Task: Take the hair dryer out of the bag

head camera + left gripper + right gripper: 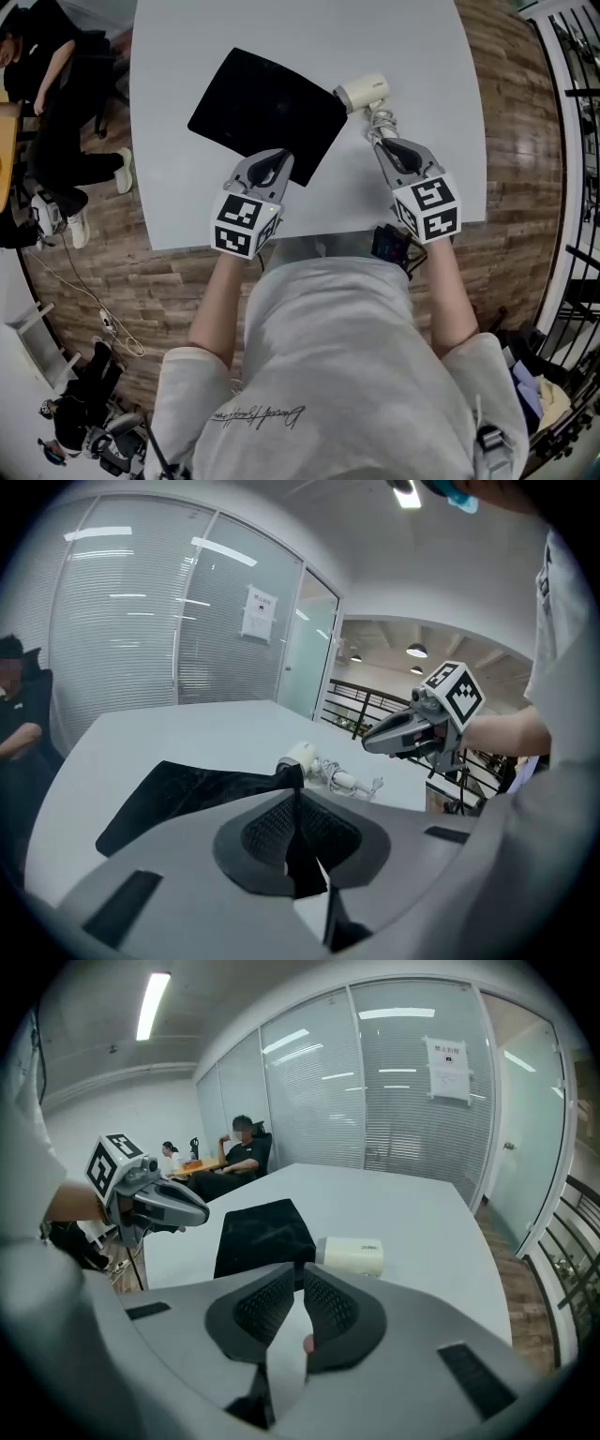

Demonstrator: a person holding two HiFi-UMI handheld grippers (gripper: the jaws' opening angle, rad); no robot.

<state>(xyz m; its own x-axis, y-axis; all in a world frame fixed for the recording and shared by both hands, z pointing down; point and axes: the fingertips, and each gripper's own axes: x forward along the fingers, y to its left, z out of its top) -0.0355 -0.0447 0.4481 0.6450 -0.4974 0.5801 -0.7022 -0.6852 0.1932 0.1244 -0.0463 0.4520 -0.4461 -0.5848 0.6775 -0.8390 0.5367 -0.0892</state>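
Fingers on the left gripper (274, 167) are clamped on the near corner of the black bag (267, 108), which lies flat on the white table (187, 56) at the gripper's 12 o'clock. From the head view the hair dryer (363, 91) is already outside the bag, resting on the table at the bag's 3 o'clock corner. Its coiled cord (380, 120) trails toward 6 o'clock, where the right gripper (380, 141) points at it. In the left gripper view the pads meet on a fold of black cloth; the pinched corner rises off the table while the rest of the bag lies slack. At 12 o'clock past the pads the dryer lies on the table, with the right gripper at 2 o'clock, clear above the cord and carrying nothing. In the right gripper view its fingers are drawn together with only a slit between them and no object in it, and the cream barrel of the dryer lies just beyond their tips at 1 o'clock, beside the bag. By my judgement the removal itself looks done, so the risks lie in what follows. Pulling the bag away by one corner could drag its far edge against the barrel and set the rounded body rolling. The loose cord could also catch a finger of the right gripper as it passes close above — and tug the dryer along.
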